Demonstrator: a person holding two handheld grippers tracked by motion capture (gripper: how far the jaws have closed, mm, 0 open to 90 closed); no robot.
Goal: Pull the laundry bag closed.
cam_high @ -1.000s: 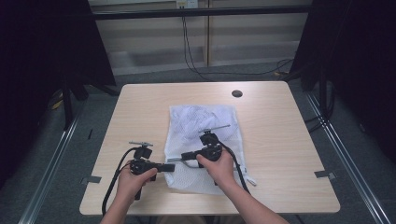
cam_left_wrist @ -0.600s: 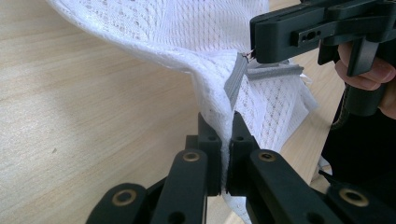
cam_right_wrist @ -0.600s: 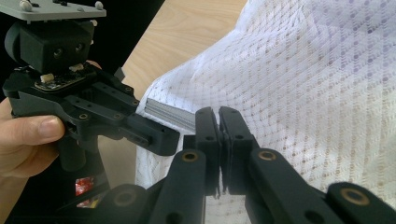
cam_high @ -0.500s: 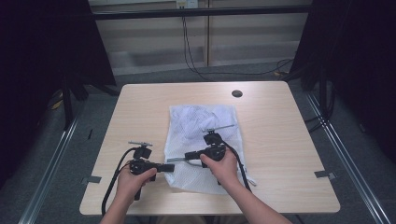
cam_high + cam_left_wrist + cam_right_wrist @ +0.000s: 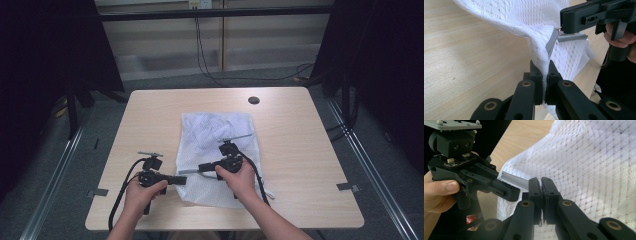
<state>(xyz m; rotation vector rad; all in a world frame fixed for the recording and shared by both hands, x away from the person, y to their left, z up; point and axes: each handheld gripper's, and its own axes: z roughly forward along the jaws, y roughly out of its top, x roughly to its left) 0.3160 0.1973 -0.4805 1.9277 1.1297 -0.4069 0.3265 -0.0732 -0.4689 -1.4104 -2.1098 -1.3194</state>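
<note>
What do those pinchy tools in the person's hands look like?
The left gripper and right gripper are black plastic pistol-grip tools, each with two flat black jaws, brass-coloured pivot pins, a small grey plate on top and a black cable trailing back. The forearms are bare, with no sleeves.

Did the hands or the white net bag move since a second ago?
Nothing visibly changed. The left gripper stays shut on the edge of the white mesh bag, the right gripper stays shut on the grey zipper strip, and the bag lies the same on the table.
</note>
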